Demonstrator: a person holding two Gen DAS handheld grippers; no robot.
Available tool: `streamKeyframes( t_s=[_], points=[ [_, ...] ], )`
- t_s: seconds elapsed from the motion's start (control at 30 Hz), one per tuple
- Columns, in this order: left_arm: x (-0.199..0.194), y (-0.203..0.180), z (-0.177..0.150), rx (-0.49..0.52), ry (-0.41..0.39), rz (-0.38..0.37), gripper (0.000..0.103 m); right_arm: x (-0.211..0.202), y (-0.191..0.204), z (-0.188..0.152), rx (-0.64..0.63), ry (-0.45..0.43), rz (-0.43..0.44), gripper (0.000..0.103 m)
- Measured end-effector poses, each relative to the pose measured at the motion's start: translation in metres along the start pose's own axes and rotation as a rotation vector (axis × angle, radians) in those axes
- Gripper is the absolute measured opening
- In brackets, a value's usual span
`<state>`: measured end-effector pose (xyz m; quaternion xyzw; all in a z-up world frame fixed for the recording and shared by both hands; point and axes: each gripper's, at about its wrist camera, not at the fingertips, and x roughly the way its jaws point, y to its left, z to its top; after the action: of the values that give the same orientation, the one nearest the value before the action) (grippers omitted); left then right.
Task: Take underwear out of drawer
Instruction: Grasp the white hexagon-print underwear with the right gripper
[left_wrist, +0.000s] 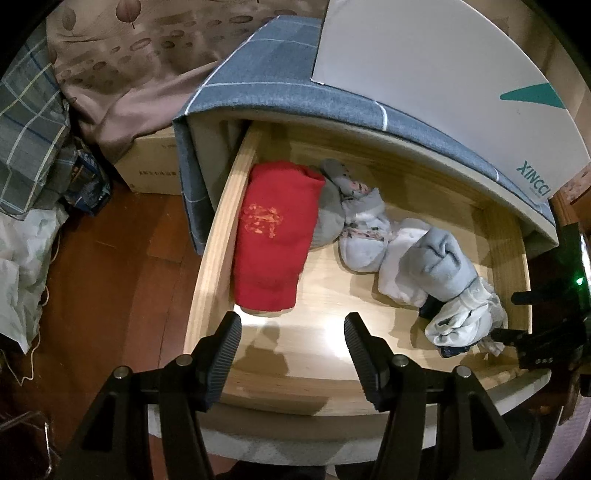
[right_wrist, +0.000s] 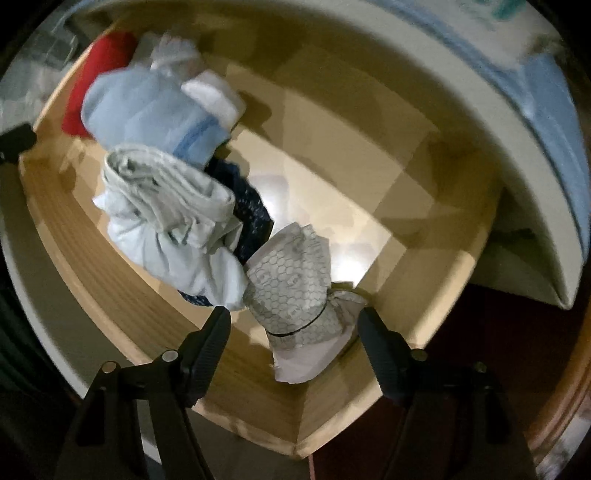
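A pale wooden drawer (left_wrist: 210, 258) stands pulled out, with several rolled garments inside. A folded red piece (left_wrist: 273, 236) lies at its left, grey and white rolls (left_wrist: 364, 236) in the middle, a pale blue roll (left_wrist: 441, 266) and a white bundle (left_wrist: 461, 317) at the right. My left gripper (left_wrist: 292, 328) is open and empty above the drawer's front. My right gripper (right_wrist: 293, 325) is open, its jaws on either side of a grey hexagon-patterned roll (right_wrist: 291, 280) in the drawer's front right corner. The white bundle (right_wrist: 170, 206) and blue roll (right_wrist: 147, 110) lie to its left.
A white box (left_wrist: 443, 74) lies on the grey checked cover (left_wrist: 258, 74) above the drawer. A cardboard box (left_wrist: 151, 170), brown fabric and bags sit on the red-brown floor (left_wrist: 110, 266) to the left. The right gripper's body (left_wrist: 546, 332) shows at the drawer's right edge.
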<state>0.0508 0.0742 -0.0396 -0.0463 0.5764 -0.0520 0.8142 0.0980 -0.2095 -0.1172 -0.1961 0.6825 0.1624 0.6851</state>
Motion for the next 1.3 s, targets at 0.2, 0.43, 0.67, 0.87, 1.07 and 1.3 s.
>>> streamKeyframes(
  t_s=[0.2, 0.43, 0.67, 0.87, 1.07, 1.3],
  points=[
    [0.000, 0.003, 0.000, -0.013, 0.005, -0.010, 0.059, 0.022, 0.009, 0.006, -0.038, 0.040, -0.040, 0.067],
    [0.001, 0.003, 0.001, -0.018, 0.005, -0.013, 0.059, 0.042, 0.020, 0.009, -0.061, 0.051, -0.057, 0.067],
    [0.001, 0.004, 0.001, -0.028, 0.002, -0.019, 0.059, 0.043, 0.019, 0.010, 0.013, 0.022, -0.078, 0.060],
    [0.001, 0.006, 0.001, -0.038, -0.005, -0.020, 0.059, 0.040, 0.012, 0.005, 0.124, -0.014, -0.082, 0.054],
    [0.000, 0.008, 0.002, -0.051, -0.006, -0.021, 0.059, 0.029, -0.004, -0.005, 0.269, -0.044, -0.005, 0.051],
    [-0.001, 0.010, 0.002, -0.057, -0.011, -0.022, 0.059, 0.011, -0.010, -0.027, 0.416, -0.149, 0.082, 0.051]
  ],
)
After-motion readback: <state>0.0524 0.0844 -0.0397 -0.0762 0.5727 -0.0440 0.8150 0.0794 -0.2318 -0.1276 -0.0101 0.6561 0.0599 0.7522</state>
